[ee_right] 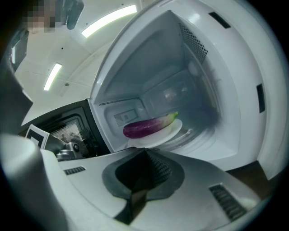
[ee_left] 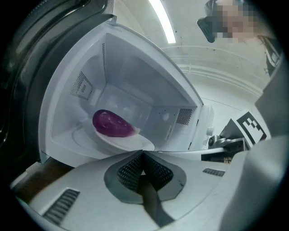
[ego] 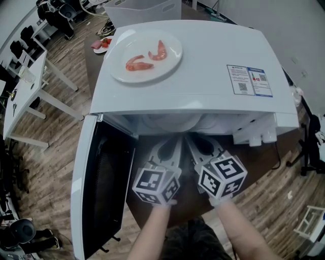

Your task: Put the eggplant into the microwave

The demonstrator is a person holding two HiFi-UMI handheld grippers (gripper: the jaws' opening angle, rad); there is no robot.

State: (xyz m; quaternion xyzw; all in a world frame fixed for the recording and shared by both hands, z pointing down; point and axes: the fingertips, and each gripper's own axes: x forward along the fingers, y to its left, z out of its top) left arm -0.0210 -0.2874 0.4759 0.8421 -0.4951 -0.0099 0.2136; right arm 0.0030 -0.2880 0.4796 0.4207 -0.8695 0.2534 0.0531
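Note:
A purple eggplant (ee_left: 112, 124) with a green stem lies on a white plate (ee_left: 135, 142) inside the open white microwave (ego: 203, 66). The right gripper view shows the same eggplant (ee_right: 149, 125) and plate (ee_right: 175, 131) on the turntable. My left gripper (ego: 170, 146) and right gripper (ego: 199, 143) sit side by side just in front of the oven's opening, outside the cavity. Both are shut with nothing between the jaws: left gripper (ee_left: 142, 156), right gripper (ee_right: 145, 152). From the head view the cavity's inside is hidden under the oven's top.
The microwave door (ego: 96, 188) stands swung open at the left. On the oven's top rests a white plate (ego: 165, 68) with two shrimps (ego: 138, 63). A white bin (ego: 144, 10) is behind, and white desks (ego: 30, 76) stand at the far left.

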